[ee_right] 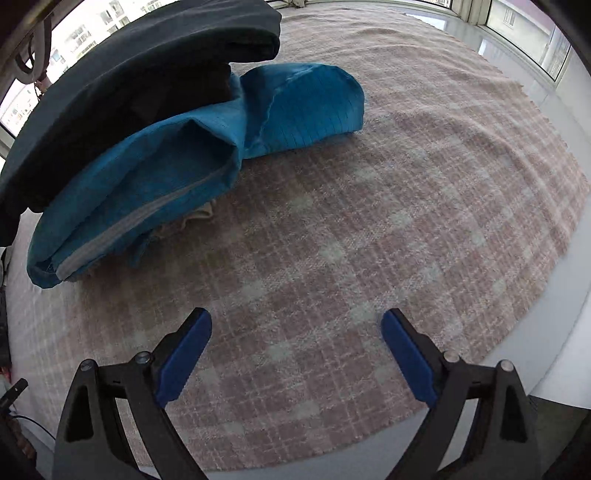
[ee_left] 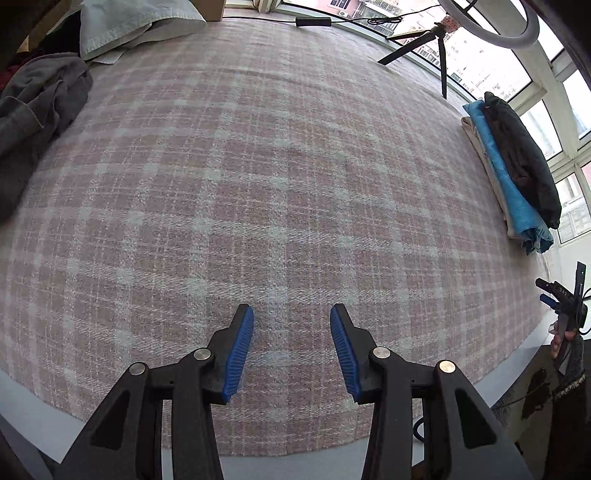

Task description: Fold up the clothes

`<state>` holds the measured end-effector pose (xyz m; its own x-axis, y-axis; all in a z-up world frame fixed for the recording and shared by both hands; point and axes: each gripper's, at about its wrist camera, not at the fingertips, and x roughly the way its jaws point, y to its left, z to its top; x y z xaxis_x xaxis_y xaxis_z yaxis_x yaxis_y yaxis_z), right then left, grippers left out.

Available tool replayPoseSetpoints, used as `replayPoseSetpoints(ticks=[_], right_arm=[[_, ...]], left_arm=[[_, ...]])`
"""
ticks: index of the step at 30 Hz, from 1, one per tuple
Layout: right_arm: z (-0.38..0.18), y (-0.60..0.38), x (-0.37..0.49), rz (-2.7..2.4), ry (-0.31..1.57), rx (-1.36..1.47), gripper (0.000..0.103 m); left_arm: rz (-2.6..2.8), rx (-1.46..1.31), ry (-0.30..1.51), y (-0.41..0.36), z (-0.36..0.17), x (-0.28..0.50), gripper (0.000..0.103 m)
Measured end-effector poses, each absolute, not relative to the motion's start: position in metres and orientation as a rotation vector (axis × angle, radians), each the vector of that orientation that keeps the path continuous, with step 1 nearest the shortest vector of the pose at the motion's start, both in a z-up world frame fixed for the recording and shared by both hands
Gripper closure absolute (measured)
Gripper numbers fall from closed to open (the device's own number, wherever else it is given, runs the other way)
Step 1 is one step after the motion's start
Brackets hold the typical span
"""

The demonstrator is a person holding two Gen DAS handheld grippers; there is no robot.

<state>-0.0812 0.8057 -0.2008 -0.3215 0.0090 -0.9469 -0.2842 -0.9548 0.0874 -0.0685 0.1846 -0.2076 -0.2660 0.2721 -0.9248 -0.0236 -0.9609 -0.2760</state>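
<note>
My left gripper is open and empty, over the bare pink plaid blanket. A stack of folded clothes lies at the blanket's right edge: a dark garment on a blue one on a cream one. An unfolded grey garment lies crumpled at the far left. My right gripper is open and empty over the blanket, just in front of the stack, where the blue garment sits under the dark one. The right gripper also shows in the left wrist view.
A pale pillow lies at the far left corner. A ring light on a tripod stands at the far edge by the windows. The blanket's front edge and the grey mattress border are close below me.
</note>
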Motion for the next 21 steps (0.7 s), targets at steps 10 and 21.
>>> replayPoseSetpoints(ticks=[10, 21], right_arm=[[-0.107, 0.751, -0.028, 2.427, 0.444, -1.523, 0.009], [-0.055, 0.482, -0.007, 2.857, 0.212, -1.5, 0.009]], left_arm=[[2.434, -1.636, -0.351, 0.168, -0.135, -0.068, 0.042], [2.567, -1.553, -0.123, 0.12, -0.078, -0.051, 0.026]])
